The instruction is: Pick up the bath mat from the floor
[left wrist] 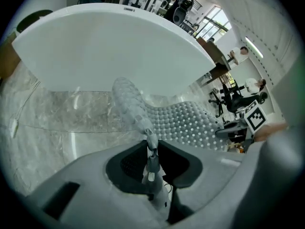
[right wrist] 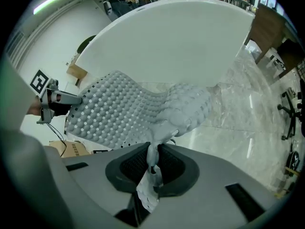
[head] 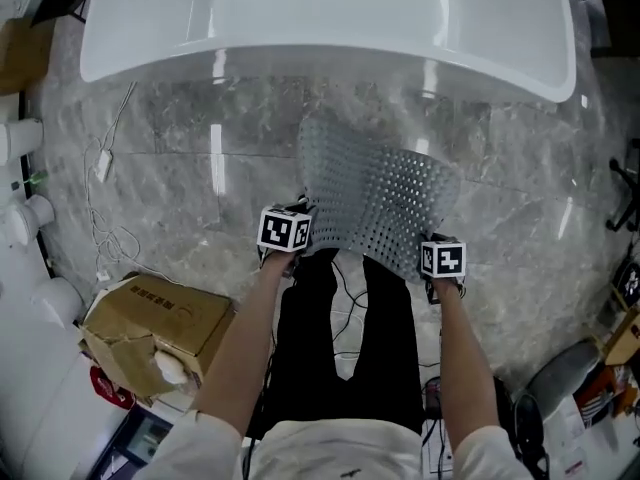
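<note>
A grey, studded bath mat (head: 375, 193) hangs above the marble floor in front of the white bathtub (head: 330, 28). It is held by its two near corners and sags between them. My left gripper (head: 296, 236) is shut on the mat's near left corner, with the mat (left wrist: 143, 116) pinched between the jaws. My right gripper (head: 436, 264) is shut on the near right corner, and a bunched fold of mat (right wrist: 143, 113) runs into its jaws. In the right gripper view the left gripper (right wrist: 71, 99) shows at the mat's far side.
A torn cardboard box (head: 155, 328) lies on the floor at the lower left. A white cable (head: 105, 213) trails across the marble on the left. White round containers (head: 25, 218) line the left edge. Chairs and clutter (head: 610, 348) stand at the right.
</note>
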`<action>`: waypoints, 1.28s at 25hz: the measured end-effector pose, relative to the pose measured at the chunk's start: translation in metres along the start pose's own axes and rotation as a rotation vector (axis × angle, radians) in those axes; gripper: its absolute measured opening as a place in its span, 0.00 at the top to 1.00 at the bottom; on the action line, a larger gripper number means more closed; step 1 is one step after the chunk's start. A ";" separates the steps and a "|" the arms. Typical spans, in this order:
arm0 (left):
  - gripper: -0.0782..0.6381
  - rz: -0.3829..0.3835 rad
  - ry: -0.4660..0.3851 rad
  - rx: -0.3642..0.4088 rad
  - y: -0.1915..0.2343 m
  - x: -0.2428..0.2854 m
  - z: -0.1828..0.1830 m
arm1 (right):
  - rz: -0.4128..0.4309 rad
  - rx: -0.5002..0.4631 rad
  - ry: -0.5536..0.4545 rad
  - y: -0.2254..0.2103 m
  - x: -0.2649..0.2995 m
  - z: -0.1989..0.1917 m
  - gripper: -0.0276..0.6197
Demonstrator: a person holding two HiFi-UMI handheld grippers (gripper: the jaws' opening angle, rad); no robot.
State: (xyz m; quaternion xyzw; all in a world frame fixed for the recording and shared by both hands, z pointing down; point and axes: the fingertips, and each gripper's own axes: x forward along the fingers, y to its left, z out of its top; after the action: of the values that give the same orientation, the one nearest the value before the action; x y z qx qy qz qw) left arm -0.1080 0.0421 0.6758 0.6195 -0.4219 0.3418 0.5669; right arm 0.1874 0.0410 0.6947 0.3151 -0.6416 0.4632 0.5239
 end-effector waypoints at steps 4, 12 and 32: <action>0.79 0.006 -0.042 -0.054 -0.021 -0.046 -0.007 | -0.018 -0.029 -0.015 0.009 -0.047 -0.006 0.88; 0.79 -0.034 -0.134 -0.044 -0.068 -0.127 -0.006 | -0.059 -0.205 -0.071 0.008 -0.126 0.007 0.88; 0.80 0.032 -0.537 -0.035 -0.076 -0.280 0.036 | -0.129 -0.316 -0.387 0.025 -0.265 0.053 0.88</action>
State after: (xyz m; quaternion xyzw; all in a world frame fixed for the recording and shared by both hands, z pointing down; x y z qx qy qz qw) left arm -0.1555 0.0448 0.3876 0.6712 -0.5729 0.1669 0.4399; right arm 0.2124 -0.0200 0.4316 0.3522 -0.7729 0.2541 0.4626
